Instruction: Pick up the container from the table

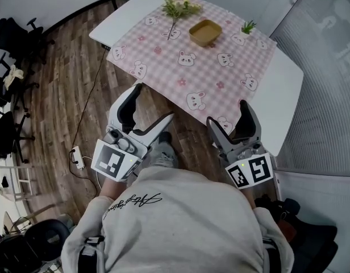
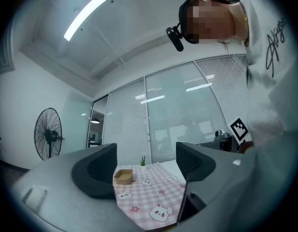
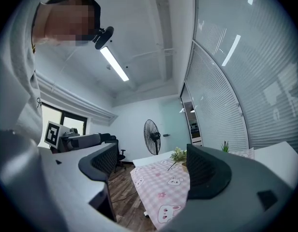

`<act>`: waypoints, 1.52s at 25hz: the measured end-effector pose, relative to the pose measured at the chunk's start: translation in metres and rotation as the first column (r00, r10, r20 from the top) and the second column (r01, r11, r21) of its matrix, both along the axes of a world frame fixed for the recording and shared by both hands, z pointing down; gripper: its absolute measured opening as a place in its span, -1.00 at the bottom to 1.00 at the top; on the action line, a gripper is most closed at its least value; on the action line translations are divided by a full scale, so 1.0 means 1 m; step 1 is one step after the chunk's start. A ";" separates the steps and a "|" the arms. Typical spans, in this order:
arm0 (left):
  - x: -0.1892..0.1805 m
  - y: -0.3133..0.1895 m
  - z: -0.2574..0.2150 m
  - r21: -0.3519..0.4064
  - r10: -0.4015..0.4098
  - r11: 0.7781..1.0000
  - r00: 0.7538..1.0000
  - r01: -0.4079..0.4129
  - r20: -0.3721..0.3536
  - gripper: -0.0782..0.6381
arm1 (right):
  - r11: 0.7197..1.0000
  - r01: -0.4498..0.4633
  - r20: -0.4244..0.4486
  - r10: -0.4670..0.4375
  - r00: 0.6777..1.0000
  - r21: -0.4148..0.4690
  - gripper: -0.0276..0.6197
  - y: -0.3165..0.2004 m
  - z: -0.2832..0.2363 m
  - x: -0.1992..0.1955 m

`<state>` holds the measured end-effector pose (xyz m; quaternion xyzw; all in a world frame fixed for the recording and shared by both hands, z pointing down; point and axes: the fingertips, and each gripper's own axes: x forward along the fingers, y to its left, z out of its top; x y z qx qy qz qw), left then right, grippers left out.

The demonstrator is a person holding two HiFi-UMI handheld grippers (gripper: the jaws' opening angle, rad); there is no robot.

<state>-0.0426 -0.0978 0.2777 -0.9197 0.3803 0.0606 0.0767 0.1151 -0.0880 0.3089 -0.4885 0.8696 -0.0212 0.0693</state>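
Person in a grey sweatshirt stands at the near side of the bench, a pair of tongs in each hand. L tongs are released, jaws spread wide, nothing btwn them. They hang over the wood floor, just off the bench's near edge. R tongs likewise released & empty, tips right at the near edge of the pink checked cloth w/ its bunny print. Both point toward the bench.

The container, a shallow tan tub w/ open top, sits upright on the cloth on the far half of the bench, well apart from both tongs. It's btwn a flower sprig lying on the cloth to its left & a small green plant to its right, touching neither. In the left gripper view it shows far off in the gap btwn the jaws, nearer the left one.

Cloth covers the middle of the bench; white top shows at both ends. Standing fan beyond the far-left corner. Office chairs on the left side of the room. Power strip w/ cable on the floor. Slatted blinds on the right.
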 end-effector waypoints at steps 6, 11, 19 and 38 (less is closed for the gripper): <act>-0.005 -0.051 -0.004 0.001 0.020 1.000 1.000 -0.020 0.001 0.25 | 1.000 -0.018 0.003 0.018 1.000 0.005 0.42 -0.050 -0.004 -0.006; -0.017 -0.082 -0.015 -0.002 0.037 0.999 0.999 -0.037 -0.003 0.25 | 1.000 -0.020 0.002 0.020 1.000 0.007 0.42 -0.081 -0.017 -0.022; -0.022 -0.124 -0.015 -0.010 0.072 0.997 0.997 -0.072 -0.003 0.25 | 0.999 -0.053 0.003 0.053 0.999 -0.008 0.42 -0.119 -0.016 -0.028; -0.025 -0.211 -0.019 -0.006 0.191 0.982 0.982 -0.191 0.010 0.25 | 0.986 -0.169 -0.003 0.169 0.986 0.004 0.42 -0.187 -0.023 -0.031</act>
